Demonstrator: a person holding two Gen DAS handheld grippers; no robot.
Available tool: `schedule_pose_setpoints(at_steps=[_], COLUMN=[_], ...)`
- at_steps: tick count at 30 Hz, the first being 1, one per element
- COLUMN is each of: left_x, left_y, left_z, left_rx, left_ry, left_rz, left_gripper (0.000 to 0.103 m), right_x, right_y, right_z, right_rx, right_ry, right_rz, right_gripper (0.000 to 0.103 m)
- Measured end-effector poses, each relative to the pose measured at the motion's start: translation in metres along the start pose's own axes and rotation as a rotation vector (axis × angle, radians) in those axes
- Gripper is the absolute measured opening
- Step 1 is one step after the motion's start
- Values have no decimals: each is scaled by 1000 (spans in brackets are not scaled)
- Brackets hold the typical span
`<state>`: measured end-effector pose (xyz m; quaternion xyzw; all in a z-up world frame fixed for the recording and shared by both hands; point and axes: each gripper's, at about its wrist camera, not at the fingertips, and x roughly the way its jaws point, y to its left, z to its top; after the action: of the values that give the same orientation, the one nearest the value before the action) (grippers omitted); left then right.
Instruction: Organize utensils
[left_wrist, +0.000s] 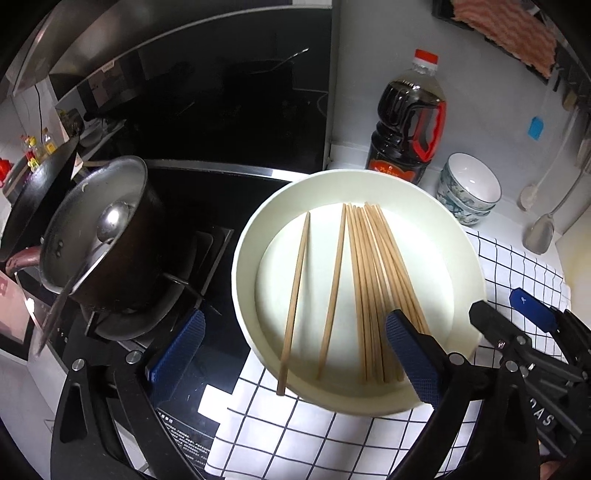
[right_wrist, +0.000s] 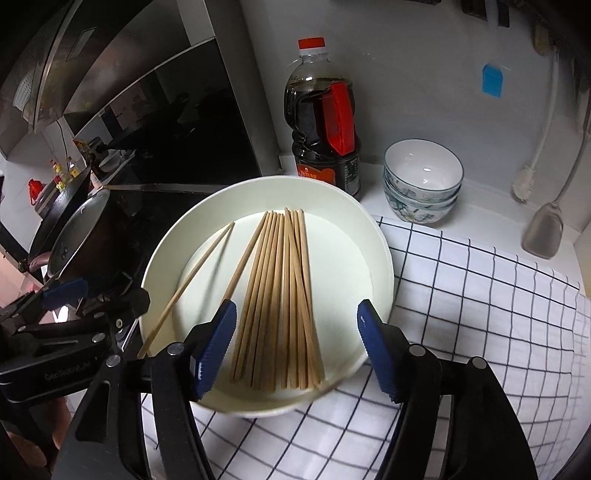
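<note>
Now both tools stand with their jaws apart and nothing between the pads — the left tool (left_wrist: 291, 350) at the bottom of its view, the right tool (right_wrist: 297, 350) low centre in its own. Wooden chopsticks (right_wrist: 280, 295) lie in the white dish (right_wrist: 376, 258) at mid-frame, one stray chopstick (right_wrist: 184, 288) leaning over its left rim; the dish sits on a checked cloth (right_wrist: 480, 295).

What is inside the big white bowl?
The white bowl holds wooden chopsticks: a bunch, with one lying apart over the rim. The bowl's bottom beneath the bunch is hidden.
</note>
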<state>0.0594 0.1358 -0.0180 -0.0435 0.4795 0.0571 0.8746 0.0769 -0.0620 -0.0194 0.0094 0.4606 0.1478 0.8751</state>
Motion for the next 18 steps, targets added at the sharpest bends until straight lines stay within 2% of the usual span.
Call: schedule_pose_setpoints(at_steps=[4,18], left_x=[-10,-25], left_y=[1,5], left_z=[-2,-10], left_rx=[-15,-26], left_ry=[-3,-14], left_rz=[7,24], left_gripper=[97,97], right_x=[-6,-18], right_y=[1,-6], right_z=[-3,-9], right_rx=[9,33], right_ry=[19,18], right_rz=[5,-6], right_gripper=[70,70])
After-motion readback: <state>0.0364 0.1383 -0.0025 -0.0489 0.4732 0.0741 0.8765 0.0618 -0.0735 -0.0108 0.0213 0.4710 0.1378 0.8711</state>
